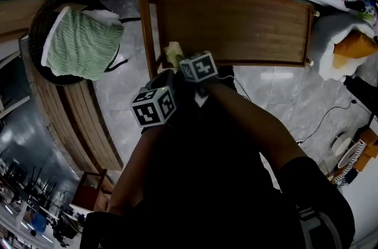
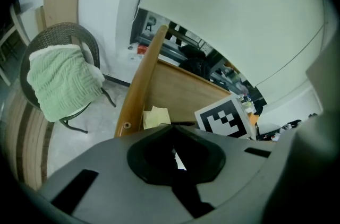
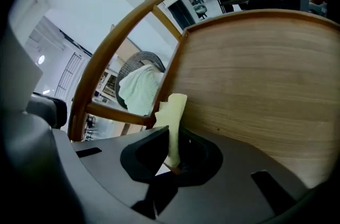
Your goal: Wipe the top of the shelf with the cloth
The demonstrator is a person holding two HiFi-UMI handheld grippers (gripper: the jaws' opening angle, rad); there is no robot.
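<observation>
At the shelf's (image 1: 236, 23) lower left corner, the cloth (image 1: 172, 53) is being pinched by the right gripper (image 3: 171, 156); the left gripper's (image 2: 172, 151) jaws are being held together, empty. Flat, overlapping strokes are being called for.

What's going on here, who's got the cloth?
A person is working with two handheld grippers over a wooden shelf top. The right gripper is shut on a pale yellow cloth, held at the shelf's near left corner; contact with the wood isn't clear. The left gripper is shut and empty, just beside it. A green towel lies on a wicker chair off to the left.
</observation>
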